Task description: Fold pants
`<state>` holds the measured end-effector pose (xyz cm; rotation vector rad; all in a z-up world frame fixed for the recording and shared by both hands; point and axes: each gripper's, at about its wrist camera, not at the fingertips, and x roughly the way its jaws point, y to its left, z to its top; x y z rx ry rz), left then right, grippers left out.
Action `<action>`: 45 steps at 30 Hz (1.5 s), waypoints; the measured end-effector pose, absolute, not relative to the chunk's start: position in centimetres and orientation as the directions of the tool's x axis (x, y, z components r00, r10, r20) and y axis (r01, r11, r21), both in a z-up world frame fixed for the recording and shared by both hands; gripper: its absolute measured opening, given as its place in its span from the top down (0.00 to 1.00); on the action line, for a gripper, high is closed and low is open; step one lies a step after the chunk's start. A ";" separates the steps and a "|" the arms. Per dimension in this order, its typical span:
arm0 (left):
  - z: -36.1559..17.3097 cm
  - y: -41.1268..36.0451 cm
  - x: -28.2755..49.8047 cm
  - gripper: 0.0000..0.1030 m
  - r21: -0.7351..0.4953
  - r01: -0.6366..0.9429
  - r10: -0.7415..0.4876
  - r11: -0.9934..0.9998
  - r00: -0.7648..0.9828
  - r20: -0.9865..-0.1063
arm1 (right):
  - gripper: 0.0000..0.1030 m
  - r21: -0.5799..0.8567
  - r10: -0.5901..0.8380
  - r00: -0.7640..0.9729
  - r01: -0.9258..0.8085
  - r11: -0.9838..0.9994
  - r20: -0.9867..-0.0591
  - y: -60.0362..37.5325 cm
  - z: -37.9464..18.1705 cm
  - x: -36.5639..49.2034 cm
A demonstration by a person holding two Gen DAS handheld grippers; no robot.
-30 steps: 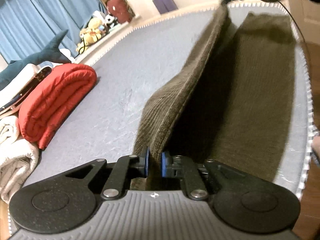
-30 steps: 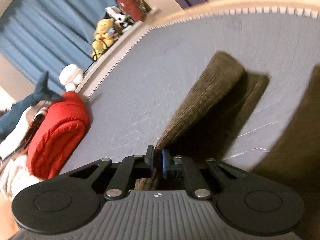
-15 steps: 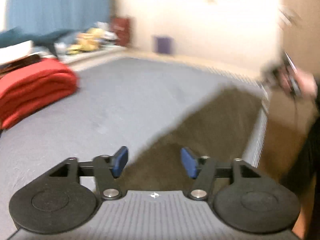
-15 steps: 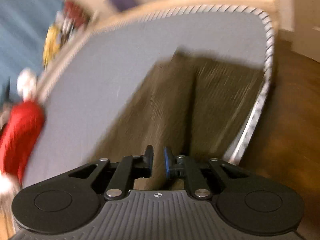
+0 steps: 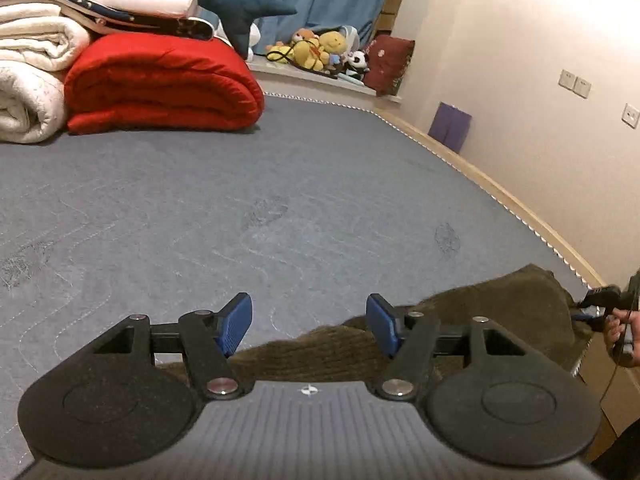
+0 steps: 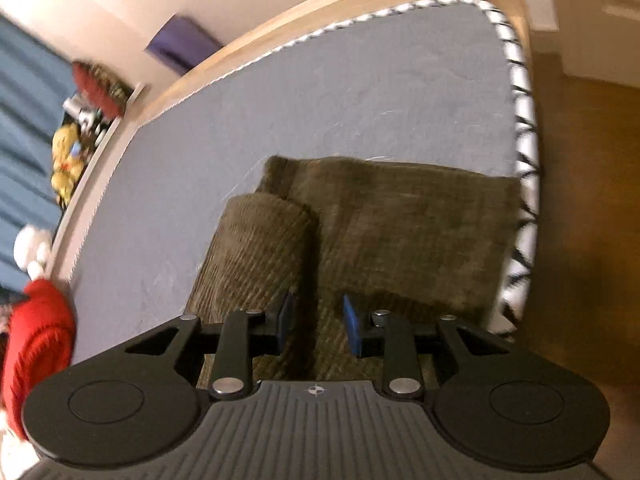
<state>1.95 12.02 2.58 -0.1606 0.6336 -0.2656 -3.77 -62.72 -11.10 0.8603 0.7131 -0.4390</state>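
The brown corduroy pants lie on the grey mattress near its corner, one part folded over the other. My right gripper is open just above the pants, its blue pads apart with nothing held. In the left wrist view the pants lie low along the mattress's near right edge. My left gripper is wide open and empty above their near edge. The right gripper, held in a hand, shows at the far right of that view.
A rolled red quilt and white blankets are stacked at the far left of the mattress. Plush toys sit on the sill by blue curtains. The wooden floor lies past the mattress's right edge.
Both grippers have let go of the pants and opened. The lifted pant leg has dropped onto the other one. The left gripper has swung to look across the mattress.
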 end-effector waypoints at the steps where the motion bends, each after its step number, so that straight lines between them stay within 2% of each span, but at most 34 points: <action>1: 2.6 12.4 2.0 0.34 -0.250 0.194 -0.305 0.948 0.775 -0.554 | 0.70 0.504 -0.071 0.674 0.614 0.607 -0.735 -62.4 -11.3 -3.2; 5: 2.5 12.9 2.0 0.33 -0.292 0.207 -0.339 0.934 0.774 -0.534 | 0.71 0.431 -0.103 0.641 0.616 0.660 -0.760 -60.6 -11.6 -1.4; 7: 2.4 13.1 1.5 0.33 -0.289 0.208 -0.339 0.934 0.770 -0.541 | 0.87 0.437 -0.097 0.654 0.601 0.669 -0.750 -59.7 -11.2 -0.7; 8: 2.3 12.9 1.6 0.32 -0.281 0.211 -0.337 0.936 0.766 -0.547 | 0.87 0.454 -0.088 0.666 0.593 0.665 -0.741 -59.3 -11.0 -0.3; 9: 2.2 12.7 1.6 0.32 -0.277 0.215 -0.338 0.937 0.763 -0.551 | 0.95 0.472 -0.078 0.684 0.576 0.668 -0.725 -58.9 -10.6 0.0; 10: 2.0 12.7 1.6 0.32 -0.273 0.216 -0.337 0.937 0.761 -0.555 | 0.99 0.512 -0.052 0.728 0.530 0.676 -0.684 -58.4 -10.1 0.3; 12: 1.8 12.8 1.5 0.32 -0.268 0.212 -0.331 0.940 0.758 -0.562 | 0.99 0.592 0.059 0.839 0.330 0.735 -0.541 -56.9 -8.0 1.0; 13: 1.7 12.9 1.4 0.32 -0.266 0.207 -0.326 0.942 0.759 -0.563 | 0.98 0.606 0.140 0.877 0.194 0.771 -0.459 -55.7 -6.6 1.2; 14: 1.6 13.1 1.5 0.32 -0.266 0.196 -0.318 0.944 0.762 -0.564 | 0.98 0.593 0.173 0.890 0.127 0.795 -0.422 -54.8 -5.6 1.2; 16: 1.7 13.4 1.5 0.32 -0.273 0.186 -0.314 0.944 0.763 -0.565 | 0.98 0.561 0.117 0.885 0.179 0.809 -0.451 -54.4 -5.1 1.1; 19: 1.5 13.4 1.3 0.31 -0.266 0.181 -0.307 0.947 0.761 -0.571 | 0.92 0.543 -0.085 0.801 0.475 0.692 -0.593 -57.3 -6.3 -0.2; 21: 1.3 13.4 1.2 0.31 -0.253 0.187 -0.304 0.949 0.757 -0.578 | 0.92 0.493 -0.161 0.712 0.613 0.618 -0.683 -59.1 -7.4 -1.2; 23: 1.1 13.3 1.2 0.31 -0.247 0.191 -0.303 0.950 0.753 -0.584 | 0.92 0.443 -0.187 0.640 0.685 0.579 -0.746 -60.1 -8.8 -2.1; 25: 1.0 13.2 1.3 0.31 -0.250 0.190 -0.305 0.949 0.750 -0.587 | 0.92 0.422 -0.172 0.615 0.692 0.585 -0.770 -60.4 -9.9 -2.2; 29: 1.1 12.9 1.4 0.31 -0.261 0.195 -0.315 0.945 0.749 -0.583 | 0.92 0.287 -0.197 0.581 0.633 0.719 -0.790 -58.0 -11.2 -0.3; 31: 1.2 12.6 1.3 0.31 -0.257 0.203 -0.319 0.945 0.749 -0.581 | 0.92 0.285 -0.184 0.612 0.587 0.758 -0.769 -56.9 -10.9 0.3; 33: 1.2 12.5 1.2 0.31 -0.250 0.209 -0.319 0.945 0.750 -0.579 | 0.93 0.437 -0.012 0.728 0.425 0.792 -0.686 -56.0 -9.8 1.0; 35: 1.1 12.6 1.1 0.31 -0.246 0.202 -0.311 0.948 0.754 -0.578 | 0.93 0.622 0.229 0.832 0.166 0.765 -0.505 -55.5 -8.2 1.1; 37: 1.0 13.1 1.1 0.31 -0.254 0.184 -0.302 0.949 0.756 -0.580 | 0.92 0.604 0.189 0.870 0.147 0.783 -0.456 -55.2 -6.8 0.6; 40: 0.8 13.7 1.1 0.31 -0.254 0.161 -0.284 0.954 0.757 -0.588 | 0.92 0.601 0.078 0.826 0.337 0.725 -0.558 -57.0 -8.1 0.3; 42: 0.7 14.0 1.1 0.31 -0.257 0.152 -0.280 0.954 0.755 -0.593 | 0.90 0.530 -0.016 0.755 0.476 0.702 -0.656 -57.7 -9.0 -0.2; 44: 0.8 14.0 1.1 0.31 -0.259 0.155 -0.283 0.953 0.755 -0.591 | 0.77 0.529 -0.035 0.739 0.513 0.676 -0.673 -58.3 -9.7 -0.9; 45: 0.9 14.0 1.2 0.31 -0.257 0.159 -0.285 0.953 0.756 -0.590 | 0.65 0.540 -0.021 0.743 0.506 0.673 -0.669 -58.3 -9.9 -1.0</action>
